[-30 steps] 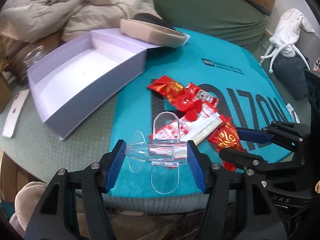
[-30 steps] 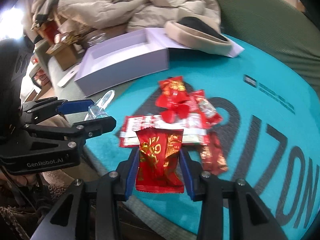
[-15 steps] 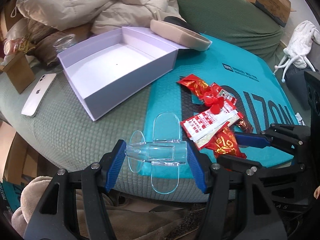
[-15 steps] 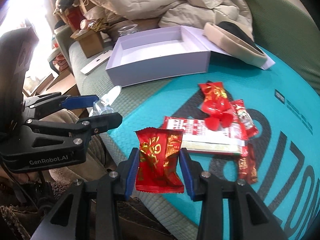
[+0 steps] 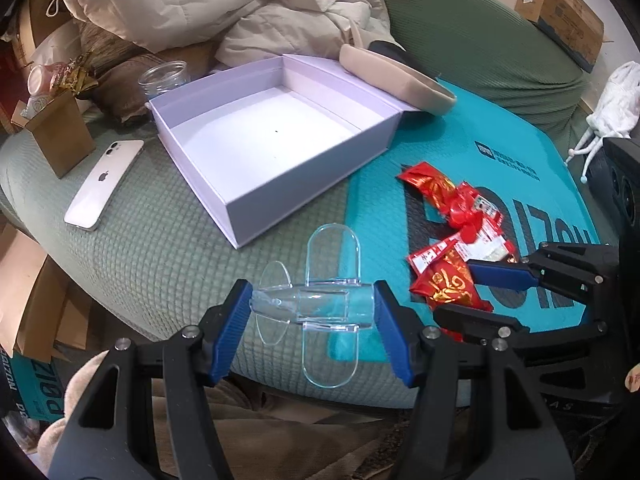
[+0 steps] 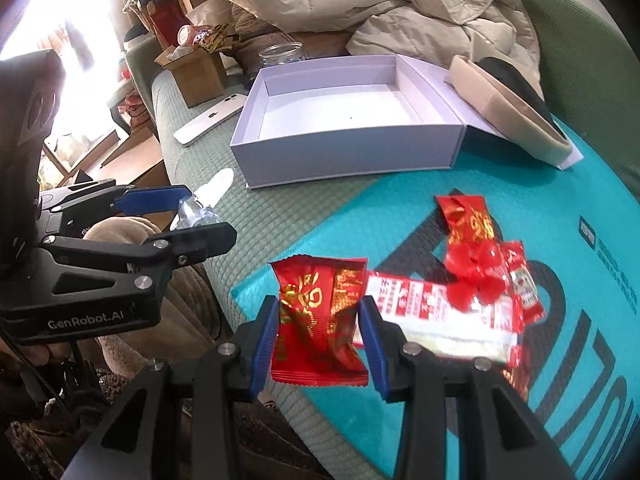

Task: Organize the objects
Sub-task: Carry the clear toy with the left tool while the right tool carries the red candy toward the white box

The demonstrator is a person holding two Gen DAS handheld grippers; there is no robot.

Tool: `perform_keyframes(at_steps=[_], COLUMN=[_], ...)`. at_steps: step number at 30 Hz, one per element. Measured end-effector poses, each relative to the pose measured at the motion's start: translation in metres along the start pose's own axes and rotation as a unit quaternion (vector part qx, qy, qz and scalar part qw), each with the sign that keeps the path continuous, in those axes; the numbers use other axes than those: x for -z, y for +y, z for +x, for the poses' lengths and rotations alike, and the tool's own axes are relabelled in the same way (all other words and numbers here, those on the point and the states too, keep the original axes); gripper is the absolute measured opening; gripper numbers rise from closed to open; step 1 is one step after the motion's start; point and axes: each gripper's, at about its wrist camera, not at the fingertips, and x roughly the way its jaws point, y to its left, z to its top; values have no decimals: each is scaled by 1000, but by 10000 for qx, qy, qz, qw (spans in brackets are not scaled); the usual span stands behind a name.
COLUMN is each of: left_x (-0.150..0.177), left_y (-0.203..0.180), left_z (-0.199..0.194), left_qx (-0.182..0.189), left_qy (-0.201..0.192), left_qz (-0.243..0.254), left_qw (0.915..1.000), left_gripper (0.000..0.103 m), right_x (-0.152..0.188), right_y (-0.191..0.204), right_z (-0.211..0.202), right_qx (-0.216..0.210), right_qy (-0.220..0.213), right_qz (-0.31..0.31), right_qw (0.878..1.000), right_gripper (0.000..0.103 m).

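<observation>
Fingers point(image 5: 380, 334) downward-tilted, clamped around clear plastic piece point(image 5: 316, 304).

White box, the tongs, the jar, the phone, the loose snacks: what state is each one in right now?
White box: open, nothing inside.
Left tongs: shut on clear plastic plane, held off the cushion.
Right tongs: shut on red snack packet, lifted.
Glass jar: upright, no lid.
Phone: lying face down.
Snack pile: loose on the teal mat.
</observation>
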Motion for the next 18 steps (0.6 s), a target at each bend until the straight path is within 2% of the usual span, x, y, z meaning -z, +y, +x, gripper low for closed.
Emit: perform_keyframes(at_steps=[18], left_x=[-46], left_y=[25], left_z=[10], left_qx=[-14], left_qy=[-58], left_qz=[-13], left_qw=[10000], left_gripper=[60], right_x=[-49], right_y=[-9], right_z=[15], right_qx=[33], right_qy=[-13], right_qz=[-89], right_qw=[10000], right_gripper=[41])
